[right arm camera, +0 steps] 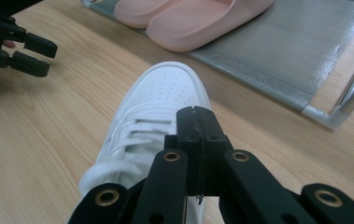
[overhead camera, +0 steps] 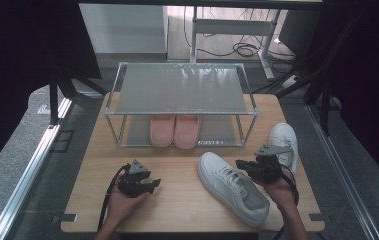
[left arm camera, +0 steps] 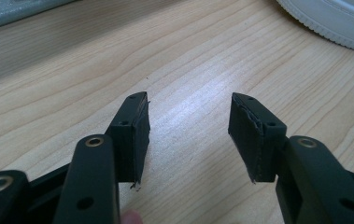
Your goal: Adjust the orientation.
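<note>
High view: I count two white sneakers, one point(overhead camera: 233, 188) at 5 o'clock on the table point(overhead camera: 177, 200), one point(overhead camera: 284, 142) at 3 o'clock, plus two pink slippers point(overhead camera: 174, 131) on the rack point(overhead camera: 181, 90).

Left gripper view: left gripper point(left arm camera: 188, 135) wide, empty.

Right gripper view: right gripper point(right arm camera: 198, 149) pinched closed above the near sneaker's laces; whether it grips anything, I cannot tell. Risk, in my judgement: a lace-only hold could slip.
</note>
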A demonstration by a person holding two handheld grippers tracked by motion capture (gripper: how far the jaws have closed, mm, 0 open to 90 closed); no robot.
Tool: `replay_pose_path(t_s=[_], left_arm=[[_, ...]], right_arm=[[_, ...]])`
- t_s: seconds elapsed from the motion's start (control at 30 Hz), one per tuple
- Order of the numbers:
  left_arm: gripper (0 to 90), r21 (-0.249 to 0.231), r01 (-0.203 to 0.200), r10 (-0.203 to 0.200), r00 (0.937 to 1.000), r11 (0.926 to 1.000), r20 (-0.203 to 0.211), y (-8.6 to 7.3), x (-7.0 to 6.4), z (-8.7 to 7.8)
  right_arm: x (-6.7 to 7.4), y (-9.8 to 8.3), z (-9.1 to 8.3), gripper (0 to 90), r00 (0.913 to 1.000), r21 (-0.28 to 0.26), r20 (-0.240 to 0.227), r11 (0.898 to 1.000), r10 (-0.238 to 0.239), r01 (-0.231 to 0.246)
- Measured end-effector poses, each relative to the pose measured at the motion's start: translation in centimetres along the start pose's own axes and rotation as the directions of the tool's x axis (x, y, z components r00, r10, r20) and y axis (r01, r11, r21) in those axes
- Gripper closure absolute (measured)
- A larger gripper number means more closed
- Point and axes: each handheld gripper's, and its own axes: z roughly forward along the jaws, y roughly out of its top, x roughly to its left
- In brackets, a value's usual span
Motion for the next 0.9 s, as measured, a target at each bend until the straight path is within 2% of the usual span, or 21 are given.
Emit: replay_pose_path(t_s=[0.1,0.37,0.57,0.67,0.9], left_arm=[[49.0,0.003,-0.001,0.001,1.0,1.0,0.004,0.0,0.0,0.1],[49.0,0.007,-0.009,0.009,0.9999,0.9999,0.005,0.0,-0.1,0.2],[48.9,0.009,-0.012,0.012,0.9999,0.9999,0.003,-0.1,-0.2,0.1],[48.9,0.01,-0.012,0.012,0.9999,0.9999,0.003,-0.1,-0.2,0.1],[48.9,0.006,-0.012,0.012,0.9999,0.9999,0.006,0.0,-0.2,0.0]], right_arm=[[0.2,-0.4,-0.9,90.0,1.0,-0.006,0.007,1.0,-0.006,0.006],[0.3,-1.6,-2.7,82.6,0.9999,-0.018,-0.001,1.0,-0.014,0.014],[0.2,-3.0,-4.5,74.6,0.9998,-0.053,-0.001,0.998,0.022,-0.022],[0.5,-3.7,-5.6,71.7,0.9998,-0.071,-0.008,0.997,0.016,-0.017],[0.4,-4.0,-6.1,67.2,0.9999,-0.07,0.0,0.997,0.017,-0.017]])
